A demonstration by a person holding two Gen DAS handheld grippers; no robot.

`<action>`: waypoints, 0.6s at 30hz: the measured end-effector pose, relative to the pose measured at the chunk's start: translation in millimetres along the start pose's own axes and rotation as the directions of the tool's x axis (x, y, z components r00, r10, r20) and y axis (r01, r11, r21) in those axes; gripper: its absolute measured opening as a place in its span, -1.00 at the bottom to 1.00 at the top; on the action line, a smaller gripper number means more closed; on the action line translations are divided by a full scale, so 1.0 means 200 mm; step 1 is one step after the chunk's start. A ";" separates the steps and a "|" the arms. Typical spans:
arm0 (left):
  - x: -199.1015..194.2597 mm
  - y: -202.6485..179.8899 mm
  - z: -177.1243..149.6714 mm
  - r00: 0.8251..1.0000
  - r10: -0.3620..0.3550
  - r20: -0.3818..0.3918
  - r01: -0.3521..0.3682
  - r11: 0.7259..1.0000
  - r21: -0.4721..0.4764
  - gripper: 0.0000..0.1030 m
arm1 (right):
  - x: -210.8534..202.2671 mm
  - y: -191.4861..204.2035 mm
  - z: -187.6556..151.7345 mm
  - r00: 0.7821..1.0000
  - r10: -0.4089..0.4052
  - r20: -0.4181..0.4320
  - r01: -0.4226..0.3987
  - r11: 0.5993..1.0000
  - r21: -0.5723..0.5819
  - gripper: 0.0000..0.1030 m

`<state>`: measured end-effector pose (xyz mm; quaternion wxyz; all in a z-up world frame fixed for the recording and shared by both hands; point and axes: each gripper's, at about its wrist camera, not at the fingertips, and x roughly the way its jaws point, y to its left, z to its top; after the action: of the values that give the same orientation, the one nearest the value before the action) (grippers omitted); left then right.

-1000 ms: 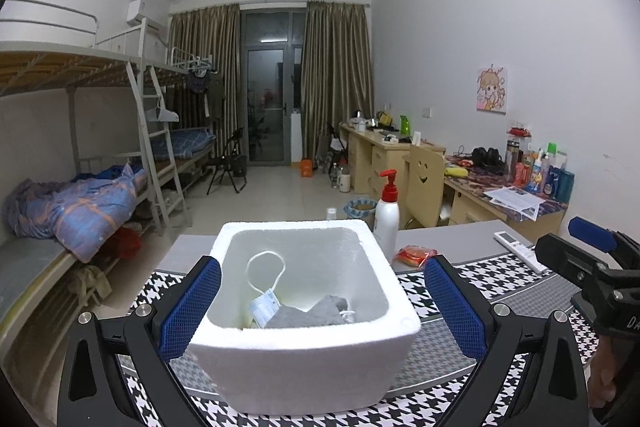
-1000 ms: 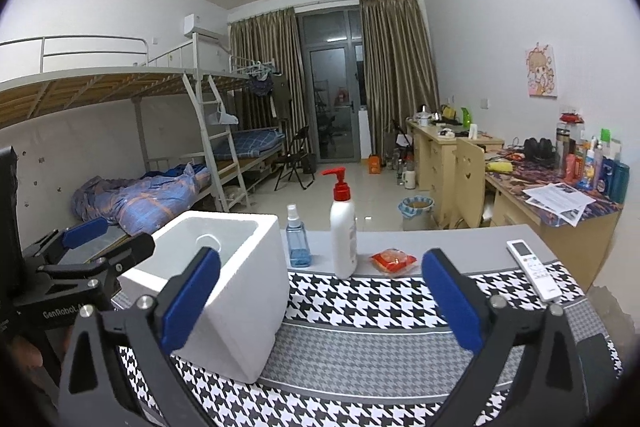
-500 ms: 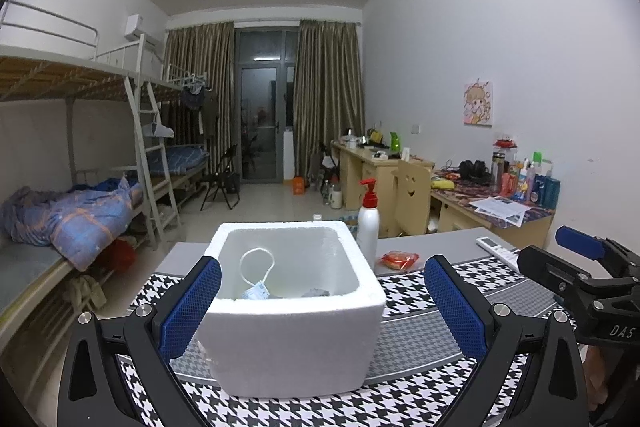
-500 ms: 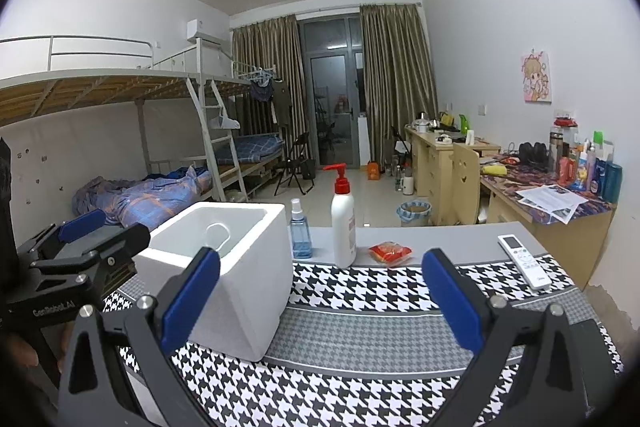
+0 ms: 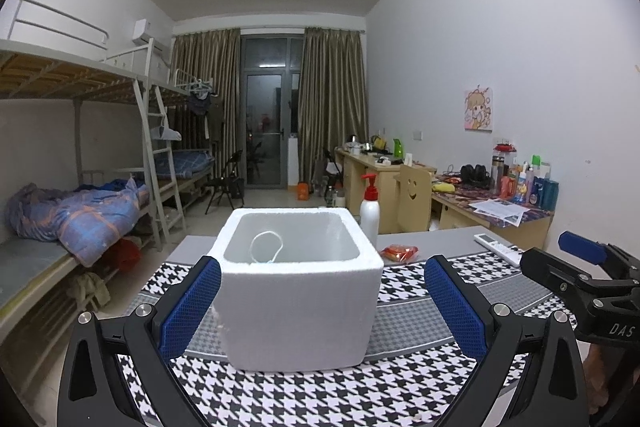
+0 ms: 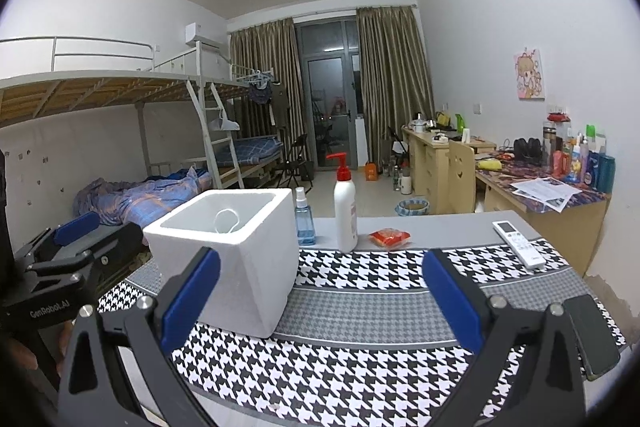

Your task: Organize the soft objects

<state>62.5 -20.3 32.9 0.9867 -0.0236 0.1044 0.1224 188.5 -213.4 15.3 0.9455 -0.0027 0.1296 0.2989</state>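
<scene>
Hovering empty, left gripper (image 5: 322,301) and right gripper (image 6: 320,297), jaws spread wide; foam box (image 5: 298,291) sits on patterned surface (image 6: 360,367).

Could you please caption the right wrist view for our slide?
Open right gripper over houndstooth cloth, foam box at left.

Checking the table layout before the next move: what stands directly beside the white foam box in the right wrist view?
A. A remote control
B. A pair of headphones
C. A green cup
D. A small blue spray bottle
D: the small blue spray bottle stands right next to the white foam box.
</scene>
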 end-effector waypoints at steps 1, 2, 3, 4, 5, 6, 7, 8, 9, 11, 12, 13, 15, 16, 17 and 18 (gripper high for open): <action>-0.01 0.00 -0.01 1.000 -0.002 0.000 0.002 1.000 0.002 0.98 | 0.00 0.01 -0.01 1.000 -0.001 0.000 0.001 1.000 -0.004 0.98; -0.01 0.01 -0.01 1.000 -0.002 0.000 0.002 1.000 0.000 0.98 | -0.01 0.01 -0.02 1.000 0.000 0.000 0.000 1.000 -0.008 0.98; -0.02 0.01 -0.02 1.000 -0.001 0.000 0.001 1.000 -0.002 0.98 | -0.01 0.02 -0.03 1.000 0.000 0.000 0.000 1.000 -0.012 0.98; -0.02 0.01 -0.02 1.000 0.000 -0.001 0.000 1.000 -0.002 0.98 | -0.02 0.03 -0.03 1.000 0.000 0.001 0.000 1.000 -0.017 0.98; -0.03 0.01 -0.03 1.000 0.003 -0.001 -0.003 1.000 -0.001 0.98 | -0.02 0.03 -0.04 1.000 -0.001 0.001 0.001 1.000 -0.021 0.98; -0.03 0.01 -0.03 1.000 0.007 -0.001 -0.007 1.000 0.001 0.98 | -0.02 0.04 -0.05 1.000 -0.004 0.003 0.004 1.000 -0.024 0.98; -0.03 0.00 -0.04 1.000 0.008 -0.001 -0.008 1.000 0.005 0.98 | -0.03 0.05 -0.05 1.000 -0.003 0.005 0.003 1.000 -0.025 0.98; -0.04 0.01 -0.04 1.000 0.006 -0.002 -0.006 1.000 0.006 0.98 | -0.03 0.05 -0.05 1.000 -0.002 0.007 0.002 1.000 -0.024 0.98; -0.04 0.01 -0.04 1.000 0.004 -0.002 -0.004 1.000 0.005 0.98 | -0.04 0.05 -0.06 1.000 -0.002 0.007 0.002 1.000 -0.021 0.98; -0.05 0.02 -0.05 1.000 0.003 -0.001 -0.003 1.000 0.000 0.98 | -0.04 0.05 -0.07 1.000 -0.004 0.007 0.004 1.000 -0.025 0.98; -0.06 0.02 -0.06 1.000 0.001 0.001 -0.001 1.000 0.000 0.98 | -0.05 0.05 -0.07 1.000 -0.006 0.010 0.006 1.000 -0.027 0.98; -0.07 0.02 -0.06 1.000 -0.001 0.001 0.001 1.000 -0.001 0.98 | -0.05 0.05 -0.07 1.000 -0.006 0.011 0.006 1.000 -0.027 0.98; -0.08 0.02 -0.08 1.000 0.002 -0.002 -0.002 1.000 0.002 0.98 | -0.06 0.05 -0.08 1.000 -0.009 0.013 0.009 1.000 -0.022 0.98; -0.08 0.02 -0.08 1.000 0.003 -0.002 -0.003 1.000 0.008 0.98 | -0.07 0.06 -0.08 1.000 -0.009 0.014 0.009 1.000 -0.019 0.98; -0.09 0.02 -0.09 1.000 0.003 -0.002 -0.003 1.000 0.011 0.98 | -0.07 0.06 -0.09 1.000 -0.008 0.013 0.008 1.000 -0.018 0.98; -0.10 0.02 -0.09 1.000 0.003 -0.002 -0.003 1.000 0.011 0.98 | -0.08 0.06 -0.10 1.000 -0.008 0.010 0.009 1.000 -0.019 0.98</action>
<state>39.5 -22.8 18.4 0.9865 -0.0184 0.1061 0.1233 164.7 -213.9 1.5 0.9473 -0.0108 0.1218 0.2961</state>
